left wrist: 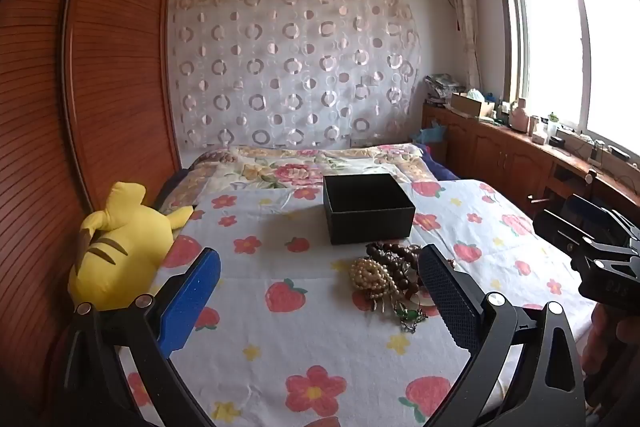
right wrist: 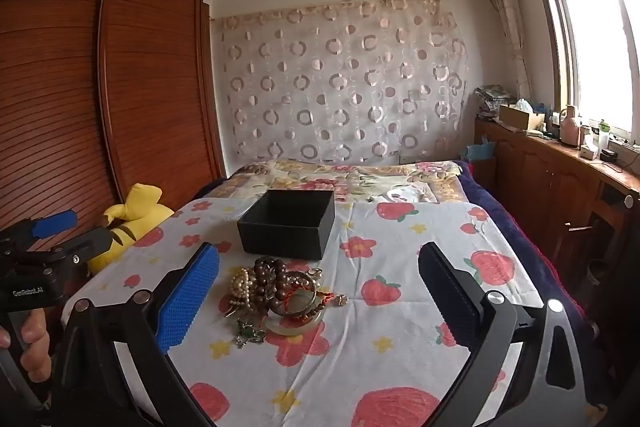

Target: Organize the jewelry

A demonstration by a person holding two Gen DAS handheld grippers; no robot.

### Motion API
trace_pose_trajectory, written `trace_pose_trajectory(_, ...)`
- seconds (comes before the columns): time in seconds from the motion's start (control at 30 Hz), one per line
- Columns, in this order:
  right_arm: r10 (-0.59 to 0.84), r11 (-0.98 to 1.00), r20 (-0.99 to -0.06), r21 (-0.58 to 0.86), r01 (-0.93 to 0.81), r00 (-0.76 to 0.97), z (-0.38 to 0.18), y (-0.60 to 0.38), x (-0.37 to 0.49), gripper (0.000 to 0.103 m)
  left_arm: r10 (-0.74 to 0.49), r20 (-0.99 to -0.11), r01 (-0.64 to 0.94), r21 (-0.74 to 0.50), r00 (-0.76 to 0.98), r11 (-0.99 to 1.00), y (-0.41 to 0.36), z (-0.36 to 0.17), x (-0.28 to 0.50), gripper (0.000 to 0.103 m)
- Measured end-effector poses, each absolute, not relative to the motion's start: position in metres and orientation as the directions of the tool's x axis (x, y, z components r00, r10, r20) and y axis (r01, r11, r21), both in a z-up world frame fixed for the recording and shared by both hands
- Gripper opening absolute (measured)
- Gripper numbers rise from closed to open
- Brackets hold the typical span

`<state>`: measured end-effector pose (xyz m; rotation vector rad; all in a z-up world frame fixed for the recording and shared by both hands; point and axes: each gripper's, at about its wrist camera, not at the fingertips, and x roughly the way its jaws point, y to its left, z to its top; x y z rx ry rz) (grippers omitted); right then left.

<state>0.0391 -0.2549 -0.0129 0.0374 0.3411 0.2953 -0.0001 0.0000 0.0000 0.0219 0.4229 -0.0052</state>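
A tangled pile of jewelry [left wrist: 390, 277] lies on the flowered sheet: pearl beads, dark brown beads, a bangle and a green pendant. It also shows in the right wrist view [right wrist: 276, 293]. An open, empty black box [left wrist: 368, 207] stands just behind the pile, and appears in the right wrist view too [right wrist: 290, 221]. My left gripper [left wrist: 320, 291] is open and empty, above the sheet with the pile near its right finger. My right gripper [right wrist: 320, 295] is open and empty, with the pile between its fingers, nearer the left one.
A yellow plush toy [left wrist: 120, 247] lies at the bed's left edge beside a wooden wardrobe [left wrist: 100, 67]. A flowered quilt [left wrist: 304, 167] covers the far end of the bed. A wooden cabinet with clutter [left wrist: 520, 147] runs along the right under the window.
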Motion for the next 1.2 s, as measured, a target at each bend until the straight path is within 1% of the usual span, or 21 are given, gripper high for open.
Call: trace_pose_trajectory(1.2, 0.294, 0.956, -0.325, 0.089, -0.281, 0.899, -0.0119, -0.2532, 0.0366, 0.101, -0.003, -0.403, 0.009, 0.013, 0.915, 1.000, 0.0004, 0.0002, -0.0005, 0.096)
